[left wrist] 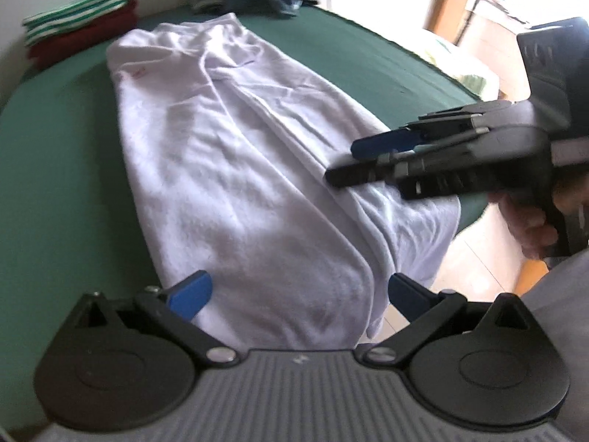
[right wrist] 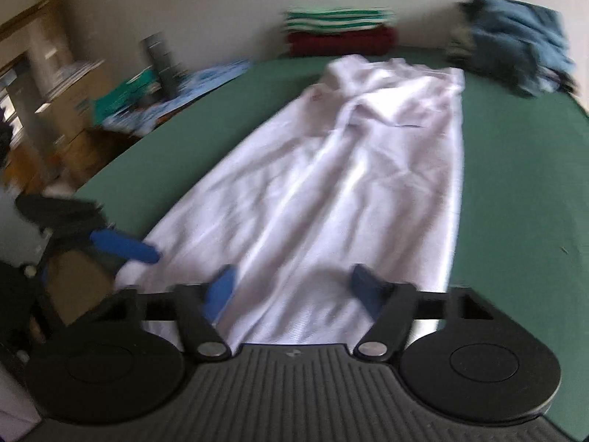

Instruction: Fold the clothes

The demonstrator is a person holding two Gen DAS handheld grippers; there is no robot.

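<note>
A white garment [left wrist: 235, 162] lies lengthwise on the green table [left wrist: 59, 169], folded into a long strip, its near end hanging over the front edge. My left gripper [left wrist: 298, 294] is open and empty, its blue pads astride the near end. My right gripper [right wrist: 291, 287] is open and empty over the same near end of the white garment [right wrist: 331, 191]. In the left wrist view the right gripper [left wrist: 353, 162] comes in from the right, just above the cloth's right edge. In the right wrist view a blue finger of the left gripper [right wrist: 125, 246] shows at the garment's left corner.
A folded stack of green-striped and dark red clothes [left wrist: 81, 25] sits at the table's far end, also shown in the right wrist view [right wrist: 338, 33]. A loose blue pile [right wrist: 515, 44] lies at the far right. Boxes and clutter [right wrist: 73, 103] stand beyond the left edge.
</note>
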